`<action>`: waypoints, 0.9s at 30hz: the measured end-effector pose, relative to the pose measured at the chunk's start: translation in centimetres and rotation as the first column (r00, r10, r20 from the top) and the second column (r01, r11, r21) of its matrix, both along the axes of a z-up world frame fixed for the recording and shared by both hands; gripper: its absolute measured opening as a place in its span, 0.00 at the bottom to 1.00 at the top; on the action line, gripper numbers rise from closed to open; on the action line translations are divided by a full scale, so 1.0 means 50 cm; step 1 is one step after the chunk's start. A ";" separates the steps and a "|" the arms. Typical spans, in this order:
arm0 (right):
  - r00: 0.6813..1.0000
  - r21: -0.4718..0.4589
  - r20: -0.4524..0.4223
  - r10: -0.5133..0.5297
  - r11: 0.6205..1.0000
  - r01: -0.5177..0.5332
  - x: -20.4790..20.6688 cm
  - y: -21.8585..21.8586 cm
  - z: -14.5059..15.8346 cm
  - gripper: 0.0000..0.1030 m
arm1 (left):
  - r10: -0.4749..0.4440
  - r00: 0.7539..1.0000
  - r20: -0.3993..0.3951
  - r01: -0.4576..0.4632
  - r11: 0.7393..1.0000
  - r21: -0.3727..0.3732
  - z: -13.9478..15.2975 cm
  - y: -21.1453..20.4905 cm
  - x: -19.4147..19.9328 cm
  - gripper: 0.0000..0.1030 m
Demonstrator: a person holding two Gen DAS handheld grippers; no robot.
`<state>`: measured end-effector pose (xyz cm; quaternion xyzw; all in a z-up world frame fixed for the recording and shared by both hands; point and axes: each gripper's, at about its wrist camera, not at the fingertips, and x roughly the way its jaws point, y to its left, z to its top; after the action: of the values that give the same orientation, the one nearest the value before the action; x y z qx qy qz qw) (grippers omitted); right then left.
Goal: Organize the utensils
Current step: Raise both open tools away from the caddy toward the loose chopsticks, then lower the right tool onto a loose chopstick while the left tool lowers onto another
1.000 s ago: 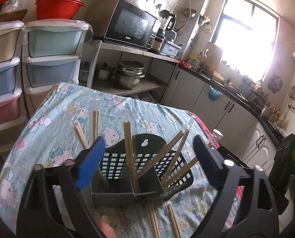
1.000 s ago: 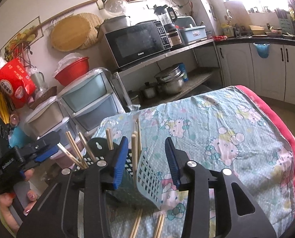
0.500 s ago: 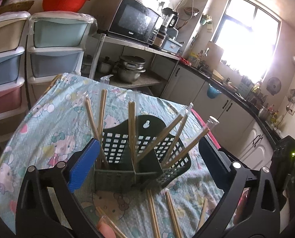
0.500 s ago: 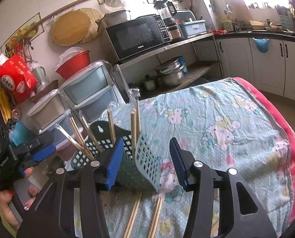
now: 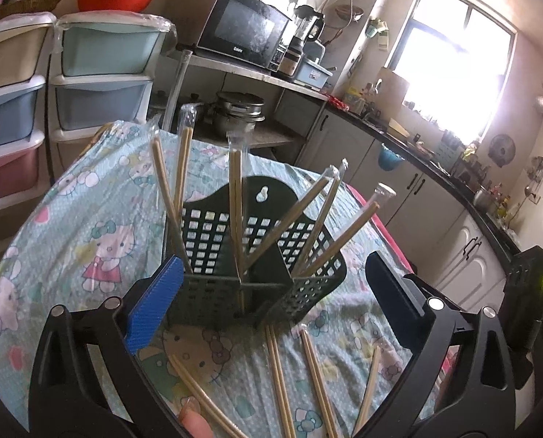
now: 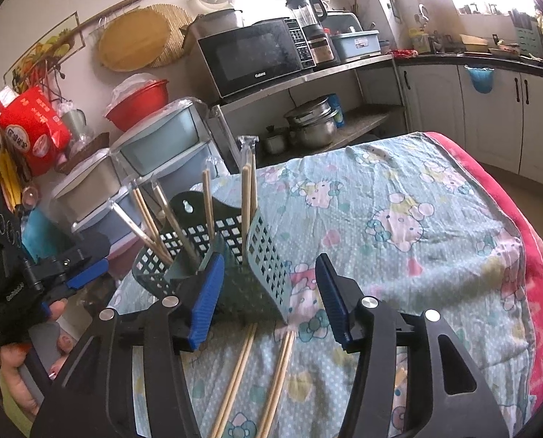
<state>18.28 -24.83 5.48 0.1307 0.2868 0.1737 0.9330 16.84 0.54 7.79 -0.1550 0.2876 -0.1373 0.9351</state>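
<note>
A dark green perforated utensil basket (image 5: 256, 277) stands upright on the Hello Kitty tablecloth (image 5: 100, 226). Several wrapped chopstick pairs (image 5: 236, 219) stand in its compartments. Several loose chopstick pairs (image 5: 282, 376) lie flat on the cloth in front of it. My left gripper (image 5: 271, 306) is open and empty, its jaws on either side of the basket's near face. My right gripper (image 6: 267, 299) is open and empty, just in front of the basket (image 6: 249, 266), with two loose chopstick pairs (image 6: 256, 372) below it. The left gripper also shows at the right wrist view's left edge (image 6: 67, 277).
Stacked plastic drawers (image 5: 100, 69) stand beyond the table's far left. A shelf with a microwave (image 5: 245, 33) and pots (image 5: 238, 109) is behind. White kitchen cabinets (image 5: 417, 200) run along the right. A red blanket edge (image 6: 526, 241) borders the table's right side.
Both grippers have pulled back from the basket and opened wider. More of the loose chopsticks in front of the basket have come into view.
</note>
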 end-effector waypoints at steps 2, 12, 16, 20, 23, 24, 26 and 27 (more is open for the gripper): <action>1.000 -0.004 -0.004 0.002 1.000 -0.002 -0.005 0.000 -0.003 0.50 | -0.001 1.000 -0.005 0.001 1.000 0.006 -0.004 -0.005 -0.004 0.90; 0.999 -0.047 -0.029 0.022 0.999 -0.024 -0.031 0.004 -0.020 0.56 | -0.024 0.999 -0.034 0.025 0.999 0.044 -0.033 -0.022 -0.022 0.90; 0.999 -0.062 -0.044 0.029 0.998 -0.032 -0.038 0.004 -0.030 0.57 | -0.036 0.998 -0.047 0.038 0.998 0.055 -0.047 -0.028 -0.026 0.90; 0.998 -0.074 -0.061 0.030 0.997 -0.034 -0.048 0.002 -0.040 0.57 | -0.046 0.997 -0.062 0.050 0.997 0.059 -0.058 -0.034 -0.029 0.90; 0.997 -0.083 -0.068 0.024 0.996 -0.030 -0.055 -0.002 -0.045 0.57 | -0.054 0.996 -0.072 0.059 0.996 0.069 -0.067 -0.040 -0.032 0.90; 0.997 -0.085 -0.071 0.023 0.996 -0.029 -0.056 -0.004 -0.047 0.57 | -0.054 0.996 -0.074 0.060 0.996 0.071 -0.069 -0.042 -0.032 0.90; 0.997 -0.090 -0.077 0.018 0.996 -0.025 -0.061 -0.008 -0.051 0.57 | -0.062 0.995 -0.079 0.068 0.995 0.072 -0.075 -0.048 -0.033 0.90; 0.997 -0.094 -0.081 0.014 0.995 -0.021 -0.064 -0.011 -0.054 0.57 | -0.064 0.995 -0.082 0.070 0.995 0.076 -0.077 -0.051 -0.032 0.90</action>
<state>15.08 -25.40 2.79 0.0906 0.3332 0.1627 0.9243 15.21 -1.99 3.96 -0.1136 0.3349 -0.1509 0.9231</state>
